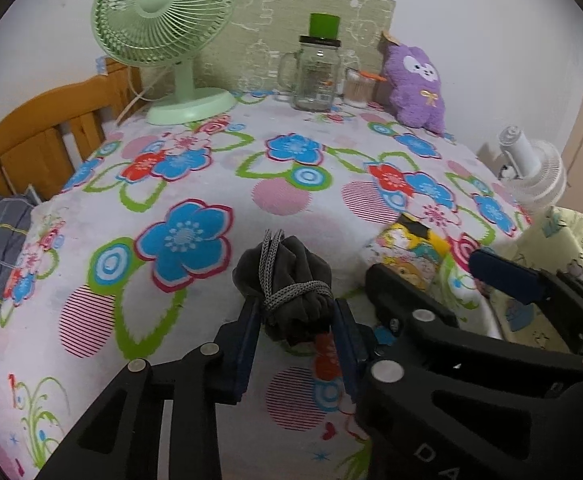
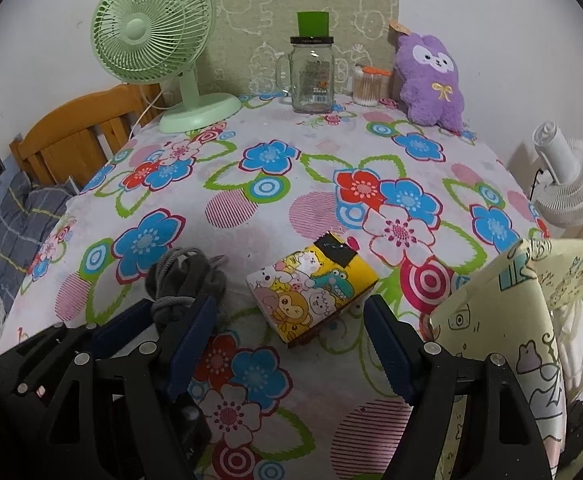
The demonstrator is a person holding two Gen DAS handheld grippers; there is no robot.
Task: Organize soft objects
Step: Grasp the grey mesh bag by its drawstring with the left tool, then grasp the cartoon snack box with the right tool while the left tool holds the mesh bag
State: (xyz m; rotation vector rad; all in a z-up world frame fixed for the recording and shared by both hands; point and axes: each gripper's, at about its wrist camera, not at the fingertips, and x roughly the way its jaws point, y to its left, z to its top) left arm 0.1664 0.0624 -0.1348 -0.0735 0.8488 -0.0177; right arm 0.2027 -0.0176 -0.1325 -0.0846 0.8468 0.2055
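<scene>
Table: floral cloth (image 2: 315, 200), soft and slightly rumpled, white ground with blue, red and pink blooms.
Back row: pale green fan (image 2: 153, 36) with ribbed cage, clear glass mug (image 2: 311, 76) under a green lid, tub of cotton swabs (image 2: 365, 88), fuzzy purple plush (image 2: 431, 80) upright against the wall.
Pouch: dark grey cloth pouch (image 1: 287, 280), bunched and limp, neck wound with a grey braided cord (image 1: 287, 294); near the front of the table, left of centre.
Tissue pack: yellow cartoon-printed pack (image 2: 311, 292), boxy, lying flat just right of the pouch.
Bag: cream cartoon-printed bag (image 2: 503, 320), glossy, standing open at the right edge.
Open room: wide bare stretch of cloth mid-table; wooden headboard (image 2: 83, 136) past the left edge, white fan (image 2: 571, 184) off the right.
Left gripper (image 1: 297, 320): fingers narrowed onto the pouch, blue pads pressing both sides at the corded neck.
Right gripper (image 2: 291, 344): fingers spread wide, holding nothing, the tissue pack between and just ahead of the tips, not touched.
</scene>
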